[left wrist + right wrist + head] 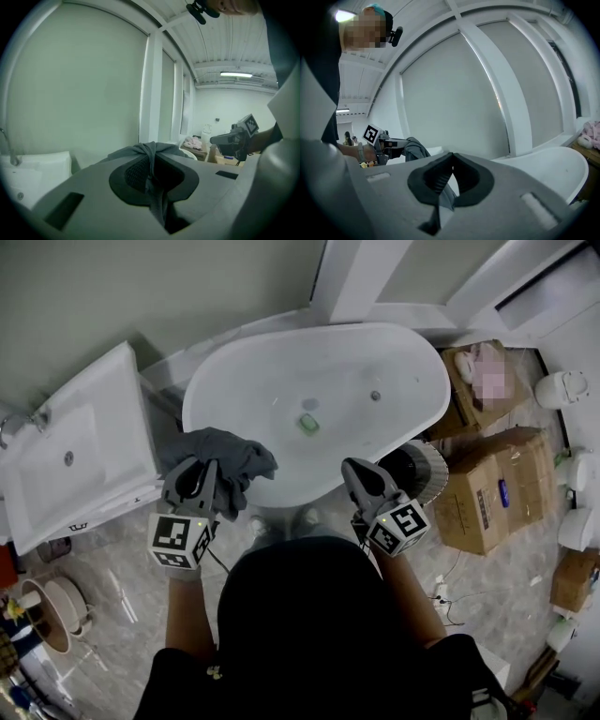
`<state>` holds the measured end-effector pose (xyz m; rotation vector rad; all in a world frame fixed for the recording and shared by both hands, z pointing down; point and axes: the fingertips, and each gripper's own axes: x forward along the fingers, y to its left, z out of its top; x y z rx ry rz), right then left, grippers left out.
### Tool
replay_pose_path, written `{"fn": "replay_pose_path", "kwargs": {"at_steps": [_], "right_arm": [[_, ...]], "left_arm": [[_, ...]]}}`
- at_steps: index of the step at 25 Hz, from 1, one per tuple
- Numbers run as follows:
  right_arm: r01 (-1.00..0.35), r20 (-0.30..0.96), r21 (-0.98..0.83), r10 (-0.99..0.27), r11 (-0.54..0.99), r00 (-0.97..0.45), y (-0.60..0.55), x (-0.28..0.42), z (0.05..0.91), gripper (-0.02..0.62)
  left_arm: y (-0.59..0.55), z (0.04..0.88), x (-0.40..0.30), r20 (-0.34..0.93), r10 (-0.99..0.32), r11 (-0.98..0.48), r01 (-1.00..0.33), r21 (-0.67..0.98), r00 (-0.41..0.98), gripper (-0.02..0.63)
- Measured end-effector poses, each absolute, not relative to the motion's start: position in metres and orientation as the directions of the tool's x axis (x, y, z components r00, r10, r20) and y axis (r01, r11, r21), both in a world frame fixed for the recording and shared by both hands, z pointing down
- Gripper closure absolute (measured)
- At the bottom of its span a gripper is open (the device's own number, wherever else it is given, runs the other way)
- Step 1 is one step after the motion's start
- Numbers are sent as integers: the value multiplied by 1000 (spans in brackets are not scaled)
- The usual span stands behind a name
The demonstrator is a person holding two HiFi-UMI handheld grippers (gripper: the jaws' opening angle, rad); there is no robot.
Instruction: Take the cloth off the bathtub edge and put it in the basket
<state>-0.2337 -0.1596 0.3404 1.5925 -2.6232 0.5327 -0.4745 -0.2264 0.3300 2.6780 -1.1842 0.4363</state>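
My left gripper (201, 468) is shut on a dark grey cloth (232, 454), which hangs bunched over the near left rim of the white bathtub (412, 362). In the left gripper view the cloth (151, 151) is pinched between the pads and drapes down through them. My right gripper (354, 470) sits above the tub's near rim, right of the cloth, its fingertips together with nothing seen in them. In the right gripper view the left gripper (391, 142) and the cloth (415, 149) show at the left. A round ribbed basket (424, 465) stands on the floor by the tub, just behind the right gripper.
A white washbasin (80, 442) stands at the left. Cardboard boxes (502, 488) crowd the floor at the right. A small green object (308, 423) lies inside the tub. The person's dark-clothed body fills the lower middle.
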Motion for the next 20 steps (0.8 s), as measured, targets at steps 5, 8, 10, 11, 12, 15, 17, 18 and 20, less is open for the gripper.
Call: {"fn": "replay_pose_path", "kwargs": {"at_steps": [5,8,10,11,12,15,17,18,20], "right_arm": [[-902,196,-271,-898,336,-393,-147,-213,336,600],[-921,201,-280,-922,270,-331,-131,-198,337,600],[-931,205,-287,-935,224,-288,-120,-187,337,600],[-936,206,-290,-942,202,-267,-114,-182,337,600],[-939,206,-292,-947,179,-245,-108,-176,336,598],[-947,202,-299,-963,115,-180,-86,-155,336,600],[-950,196,-303,-971,75,-139,-70,-141,337,600],[-950,192,-306,-974,57,-120,-63,-133,337,600],[-949,184,-314,-979,22,-84,-46,-112,336,600]], "left_arm": [[-240,324,-451,327,-650,-711,-701,56,686,565],[-242,326,-431,327,-611,-753,-657,42,721,565],[-243,328,-415,331,-576,-782,-622,43,748,565],[-242,329,-407,334,-558,-795,-605,46,760,565],[-242,330,-398,337,-542,-807,-589,48,770,565],[-239,330,-371,342,-502,-836,-546,43,795,565],[-235,328,-352,341,-477,-854,-519,38,810,565],[-231,326,-341,340,-464,-863,-504,35,818,565],[-223,321,-315,336,-437,-880,-473,30,834,565]]}}
